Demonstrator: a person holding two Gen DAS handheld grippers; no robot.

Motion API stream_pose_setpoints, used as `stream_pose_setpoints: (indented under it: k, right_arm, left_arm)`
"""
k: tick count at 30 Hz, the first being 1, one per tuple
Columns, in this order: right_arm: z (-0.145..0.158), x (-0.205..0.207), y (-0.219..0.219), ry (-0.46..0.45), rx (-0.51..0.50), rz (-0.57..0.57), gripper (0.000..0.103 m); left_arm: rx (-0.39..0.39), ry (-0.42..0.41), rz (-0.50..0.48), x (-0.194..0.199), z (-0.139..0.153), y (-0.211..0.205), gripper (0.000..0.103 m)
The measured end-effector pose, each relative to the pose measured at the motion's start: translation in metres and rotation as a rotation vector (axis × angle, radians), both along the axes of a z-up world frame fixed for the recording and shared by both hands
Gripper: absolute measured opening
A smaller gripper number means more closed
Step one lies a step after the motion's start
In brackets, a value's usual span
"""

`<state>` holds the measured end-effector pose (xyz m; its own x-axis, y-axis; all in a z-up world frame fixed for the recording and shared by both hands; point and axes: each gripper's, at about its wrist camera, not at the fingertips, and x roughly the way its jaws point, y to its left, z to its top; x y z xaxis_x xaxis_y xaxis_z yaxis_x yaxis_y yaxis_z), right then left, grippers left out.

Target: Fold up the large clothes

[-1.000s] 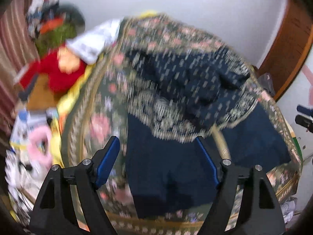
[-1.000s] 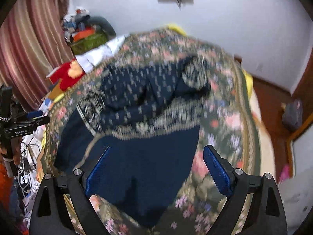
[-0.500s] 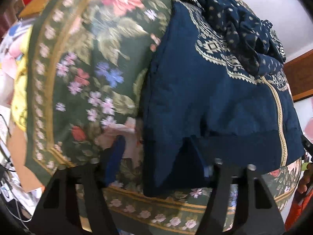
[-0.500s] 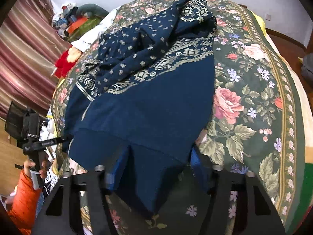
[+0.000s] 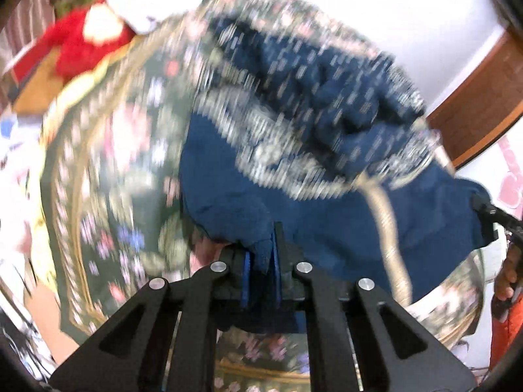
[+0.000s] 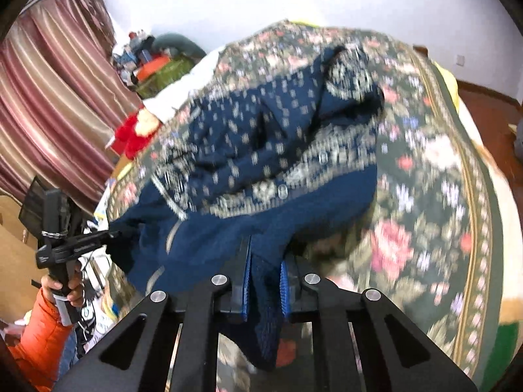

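Note:
A large navy sweater (image 5: 294, 170) with a cream patterned band lies crumpled on a floral bed cover (image 5: 108, 170). My left gripper (image 5: 261, 261) is shut on the sweater's plain blue hem at its near left corner. My right gripper (image 6: 264, 271) is shut on the hem at the other near corner of the sweater (image 6: 268, 163). The hem between the two grippers is lifted off the bed cover (image 6: 425, 196). The upper part is bunched at the far side. Both views are motion blurred.
A red plush toy (image 5: 81, 39) and white cloth lie beyond the bed's left edge. Striped curtains (image 6: 49, 114) hang at the left. A wooden door frame (image 5: 480, 104) stands at the right. The other gripper's handle and hand show at each view's edge.
Both grippers went from open above the bed, down to the sweater's near hem, and have shut on it. The hem is now lifted and the views have tilted back up.

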<state>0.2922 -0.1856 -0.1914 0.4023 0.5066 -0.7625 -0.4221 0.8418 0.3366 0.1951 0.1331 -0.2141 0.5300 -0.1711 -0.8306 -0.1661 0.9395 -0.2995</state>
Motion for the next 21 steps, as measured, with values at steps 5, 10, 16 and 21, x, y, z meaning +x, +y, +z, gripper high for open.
stream_pose_setpoints:
  k: [5, 10, 16, 21]
  right_arm:
    - [0.027, 0.033, 0.009, -0.084, 0.011, -0.023, 0.011]
    - [0.050, 0.085, 0.020, -0.155, -0.020, -0.041, 0.009]
    - [0.054, 0.163, 0.031, -0.198, -0.053, -0.109, 0.009]
    - [0.020, 0.243, 0.038, -0.149, -0.088, -0.185, 0.009]
  left_arm:
    - [-0.020, -0.134, 0.008, 0.040, 0.052, 0.019, 0.010]
    - [0.033, -0.213, 0.045, 0.094, 0.082, 0.036, 0.010]
    - [0.087, -0.234, 0.137, 0.164, 0.085, 0.058, 0.010]
    - [0.084, -0.185, 0.225, 0.230, 0.057, 0.087, 0.010]
